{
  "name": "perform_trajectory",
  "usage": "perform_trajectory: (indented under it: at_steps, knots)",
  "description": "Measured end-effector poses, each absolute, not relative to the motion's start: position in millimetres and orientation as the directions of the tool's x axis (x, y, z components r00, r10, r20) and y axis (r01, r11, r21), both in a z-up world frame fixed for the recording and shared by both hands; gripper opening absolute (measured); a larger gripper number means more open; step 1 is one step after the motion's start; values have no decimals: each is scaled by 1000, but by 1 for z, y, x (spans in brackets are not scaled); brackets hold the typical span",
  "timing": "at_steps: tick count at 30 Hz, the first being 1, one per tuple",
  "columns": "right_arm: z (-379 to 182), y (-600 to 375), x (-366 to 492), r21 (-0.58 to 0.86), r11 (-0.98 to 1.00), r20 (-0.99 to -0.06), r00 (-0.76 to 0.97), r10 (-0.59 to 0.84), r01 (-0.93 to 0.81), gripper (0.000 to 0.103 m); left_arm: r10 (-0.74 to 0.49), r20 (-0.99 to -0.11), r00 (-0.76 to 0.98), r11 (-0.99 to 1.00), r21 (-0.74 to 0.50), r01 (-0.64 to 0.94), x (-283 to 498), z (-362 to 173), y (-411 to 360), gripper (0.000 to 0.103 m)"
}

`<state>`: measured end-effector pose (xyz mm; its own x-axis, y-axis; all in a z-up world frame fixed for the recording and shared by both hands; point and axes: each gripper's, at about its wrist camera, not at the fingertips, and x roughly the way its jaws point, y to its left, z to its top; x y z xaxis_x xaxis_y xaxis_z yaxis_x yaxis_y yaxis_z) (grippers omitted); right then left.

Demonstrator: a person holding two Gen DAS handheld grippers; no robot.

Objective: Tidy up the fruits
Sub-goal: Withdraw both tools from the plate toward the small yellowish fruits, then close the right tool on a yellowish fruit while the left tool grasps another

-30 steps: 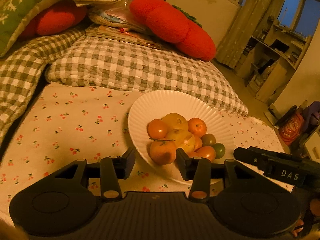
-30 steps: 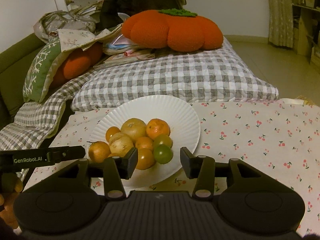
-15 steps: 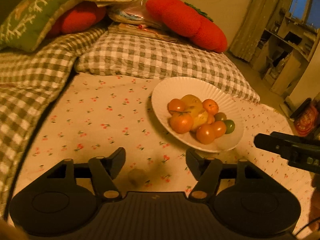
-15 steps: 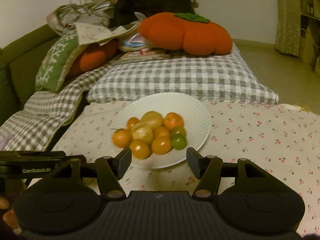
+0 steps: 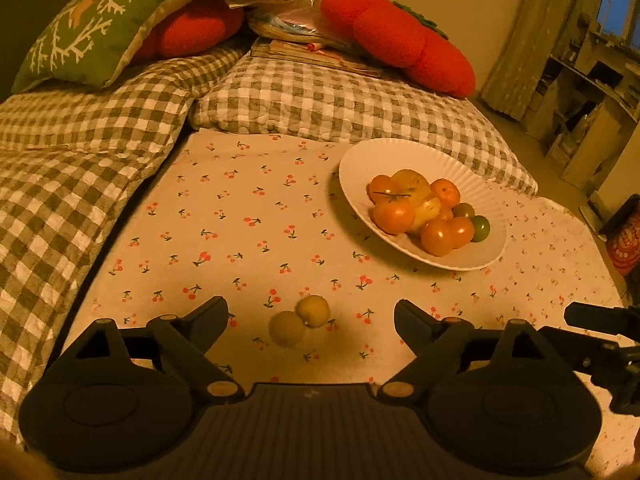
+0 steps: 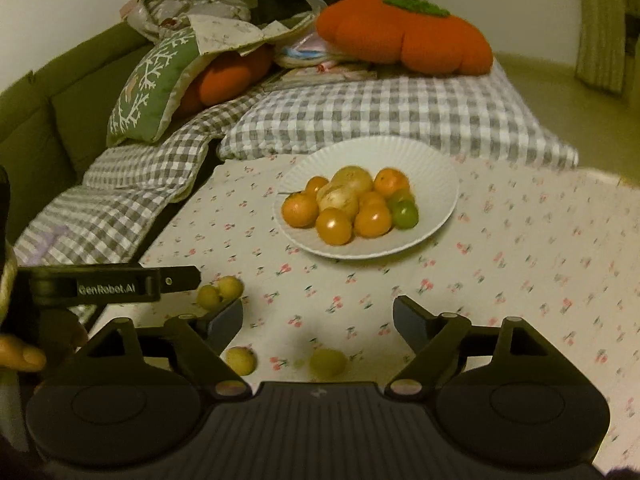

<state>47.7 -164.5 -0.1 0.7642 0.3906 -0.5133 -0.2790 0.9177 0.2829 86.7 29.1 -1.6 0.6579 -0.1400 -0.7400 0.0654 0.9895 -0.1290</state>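
Cherry-print cloth [image 5: 248,216] covers the bed in front of me, with checked pillows [image 5: 344,108] at the far edge and a red pumpkin cushion [image 6: 404,36] behind them. On the cloth stands a white ribbed plate [image 5: 400,156], right of centre, heaped with orange, yellow and green fruits [image 5: 424,212].

My left tongs [image 5: 311,316] are spread wide and hold nothing; two small yellow-green fruits [image 5: 300,320] lie touching each other on the cloth between the tips. My right tongs [image 6: 318,316] are just as wide and empty. Close below them lie a pale green fruit [image 6: 328,362] and a yellow one [image 6: 240,360] to its left.

I judge the step in hand to be gathering these loose ones onto the plate. To do it well I would take the left pair one at a time: lower the tips to straddle only the nearer fruit, close gently at its widest part so it neither squirts out nor bruises, and avoid nudging its neighbour, which could roll on the soft cloth.
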Motion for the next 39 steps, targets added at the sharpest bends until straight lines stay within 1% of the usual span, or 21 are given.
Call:
perform_trajectory:
  at_steps: [4,8,22,24,26,29,31,33,36,39]
  knots:
    - [-4,-161,49,271,923,-532,756,381,-274,82,-122,-749,651,992,-112,57,87,-6,28,83]
    - [-9,-157,49,266,922,-547,744,385,-282,86,-117,-754,646,993,-103,60,88,-8,27,83]
    - [-29,-139,57,196,939,-618,708,342,-283,85,-114,-767,631,993,-96,62,91,-12,26,83]
    - [-32,-137,59,189,940,-627,702,338,-284,80,-116,-769,629,993,-98,65,91,-12,26,83]
    - [-35,-136,60,182,941,-632,699,334,-285,70,-122,-771,625,992,-107,62,92,-13,28,83]
    - [-37,-135,62,167,944,-635,701,325,-286,61,-128,-772,623,990,-135,36,95,-11,36,83]
    - [-39,-136,64,163,945,-637,702,320,-282,58,-132,-770,624,987,-162,9,97,-10,44,83]
    - [-41,-137,66,167,945,-640,698,321,-281,58,-135,-770,624,981,-191,-24,99,-9,54,83]
    - [-43,-134,67,164,941,-641,693,330,-297,53,-122,-771,625,974,-214,-73,102,-9,66,83]
    - [-45,-128,67,144,939,-645,690,328,-312,49,-139,-780,610,973,-222,-63,103,-14,64,83]
